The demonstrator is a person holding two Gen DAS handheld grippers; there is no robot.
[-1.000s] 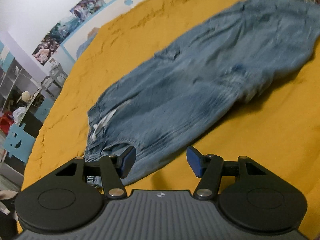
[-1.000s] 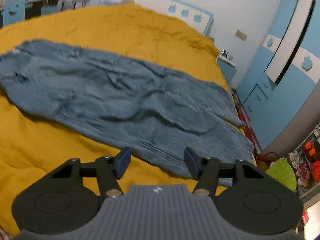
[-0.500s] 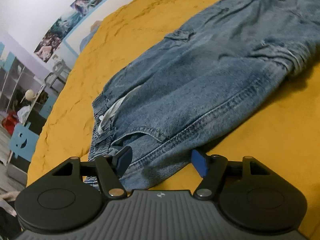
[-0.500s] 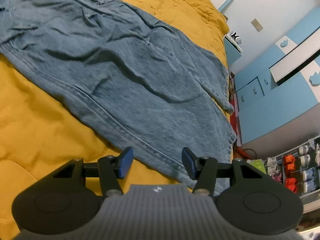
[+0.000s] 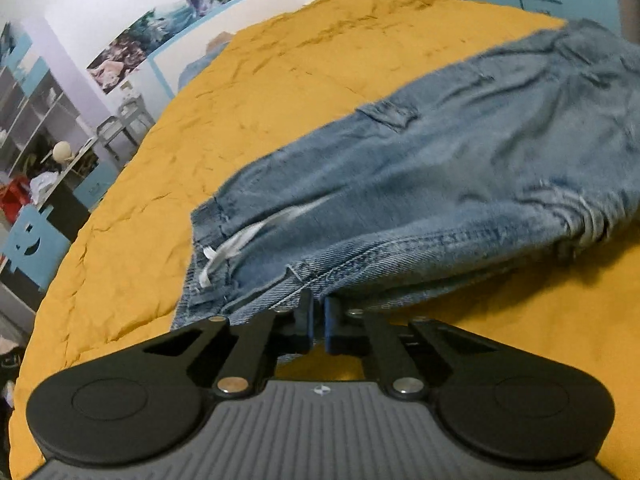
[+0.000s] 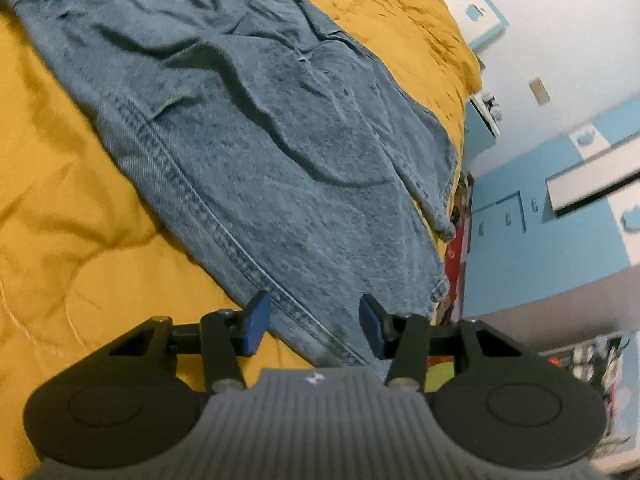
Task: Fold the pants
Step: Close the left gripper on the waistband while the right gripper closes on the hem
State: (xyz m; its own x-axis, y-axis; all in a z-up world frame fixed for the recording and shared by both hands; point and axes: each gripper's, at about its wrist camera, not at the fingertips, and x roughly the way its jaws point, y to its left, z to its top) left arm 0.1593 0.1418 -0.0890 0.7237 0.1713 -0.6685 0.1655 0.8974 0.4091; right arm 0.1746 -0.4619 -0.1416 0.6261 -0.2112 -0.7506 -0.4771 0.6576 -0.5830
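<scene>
A yellow bedspread [image 5: 280, 92] fills the ground ahead of my left fingers, with posters and shelves on the wall beyond. My left gripper [image 5: 318, 320] is pinched nearly closed on the near edge of the jeans [image 5: 440, 184], close to the waistband; a thin gap shows between the pads, and I cannot see the cloth inside it, so I judge the grip from the hem rising to meet them. The white drawstring [image 5: 236, 246] lies ahead and to the left of my fingers. The legs run off past the right edge, blurred.

Through the right camera, the same bedspread [image 6: 72, 208] runs toward blue cupboards [image 6: 532, 240] on the far side. My right gripper [image 6: 316, 322] is wide apart, holding nothing, straddling the side seam of the jeans [image 6: 280, 140] near the cuff end. The cuff drops over the bed's edge beyond my right finger, partly hidden.

No fold looks made yet: one end gripped, the other still to be taken, all folding ahead.
</scene>
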